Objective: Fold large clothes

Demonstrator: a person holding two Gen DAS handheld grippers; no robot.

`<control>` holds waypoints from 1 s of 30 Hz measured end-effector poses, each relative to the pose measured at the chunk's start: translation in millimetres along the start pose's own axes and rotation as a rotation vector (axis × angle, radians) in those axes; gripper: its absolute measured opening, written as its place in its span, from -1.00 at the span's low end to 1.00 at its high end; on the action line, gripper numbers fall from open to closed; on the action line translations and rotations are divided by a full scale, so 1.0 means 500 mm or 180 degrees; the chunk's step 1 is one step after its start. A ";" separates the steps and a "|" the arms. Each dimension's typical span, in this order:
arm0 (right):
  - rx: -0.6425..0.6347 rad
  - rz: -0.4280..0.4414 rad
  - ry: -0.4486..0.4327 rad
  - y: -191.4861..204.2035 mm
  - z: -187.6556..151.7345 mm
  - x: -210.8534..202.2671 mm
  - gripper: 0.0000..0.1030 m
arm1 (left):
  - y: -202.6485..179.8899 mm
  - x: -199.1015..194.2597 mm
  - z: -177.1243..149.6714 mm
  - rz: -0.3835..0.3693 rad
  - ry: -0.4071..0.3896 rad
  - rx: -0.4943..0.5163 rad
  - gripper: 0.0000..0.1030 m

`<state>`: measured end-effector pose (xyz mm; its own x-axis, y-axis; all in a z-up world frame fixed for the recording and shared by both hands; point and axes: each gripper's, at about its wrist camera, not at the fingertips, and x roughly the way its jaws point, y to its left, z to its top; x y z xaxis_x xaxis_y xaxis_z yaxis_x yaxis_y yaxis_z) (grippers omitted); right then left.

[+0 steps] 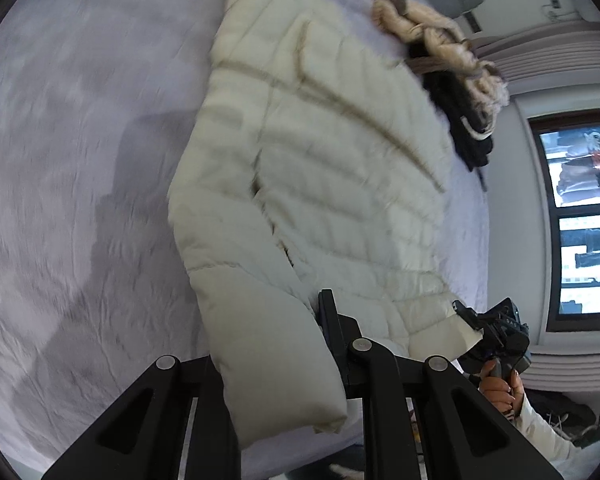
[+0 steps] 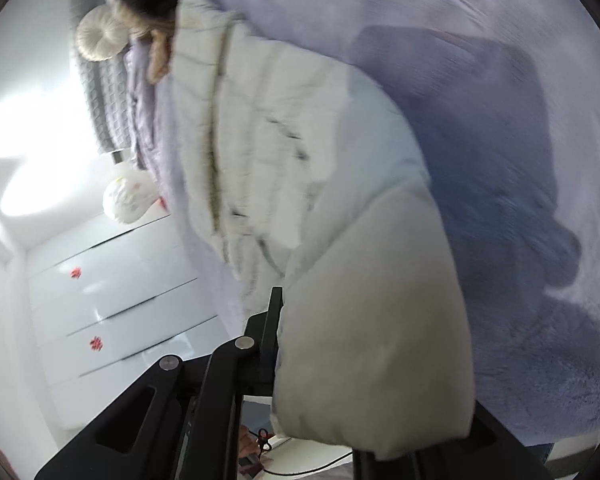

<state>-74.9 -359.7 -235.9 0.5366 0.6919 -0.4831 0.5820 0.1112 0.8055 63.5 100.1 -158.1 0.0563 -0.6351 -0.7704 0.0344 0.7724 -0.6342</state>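
Observation:
A cream quilted puffer jacket (image 1: 320,152) lies spread on a pale lilac bed (image 1: 80,120). My left gripper (image 1: 296,344) is shut on a padded end of the jacket, which hangs over the jaws toward the camera. The right gripper (image 1: 476,332) shows at the lower right, shut on the jacket's other corner, a hand on its handle. In the right wrist view my right gripper (image 2: 340,360) is shut on a thick fold of the jacket (image 2: 284,160); the fold hides the right finger. The bed (image 2: 480,80) lies beyond.
A heap of beige fluffy and black clothes (image 1: 452,64) lies at the far edge of the bed, also in the right wrist view (image 2: 140,0). A window (image 1: 580,216) is on the right. White cupboards (image 2: 112,300) and a round lamp (image 2: 128,200) stand beside the bed.

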 end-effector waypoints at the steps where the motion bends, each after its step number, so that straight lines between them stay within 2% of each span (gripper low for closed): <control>1: -0.0052 0.0037 -0.0006 0.015 0.007 -0.002 -0.79 | -0.005 -0.009 0.009 -0.0020 -0.0035 0.0022 -0.64; 5: -0.0250 0.0152 -0.0063 0.068 0.031 -0.016 -0.80 | -0.034 -0.045 0.057 -0.0076 -0.0208 0.0127 -0.64; 12: -0.0837 0.0235 -0.0082 0.218 0.097 -0.017 -0.80 | -0.083 -0.092 0.161 -0.0146 -0.0518 0.0335 -0.64; 16: -0.1211 0.0237 -0.0041 0.323 0.161 0.011 -0.80 | -0.111 -0.097 0.242 -0.0034 -0.0702 0.0487 -0.64; 24: -0.1611 0.0117 -0.0095 0.491 0.308 0.098 -0.80 | -0.148 -0.052 0.410 0.0298 -0.0920 0.0707 -0.64; 27: -0.1667 0.0003 -0.0134 0.511 0.354 0.137 -0.80 | -0.142 -0.010 0.478 0.0379 -0.0897 0.0730 -0.64; 30: -0.1556 -0.0132 -0.0195 0.500 0.409 0.194 -0.80 | -0.121 0.048 0.533 0.0407 -0.0778 0.0671 -0.64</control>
<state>247.9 -410.6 -151.5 0.5626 0.6382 -0.5256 0.2566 0.4696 0.8448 328.5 40.4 -120.8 0.3100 -0.5317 -0.7882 0.2156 0.8467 -0.4864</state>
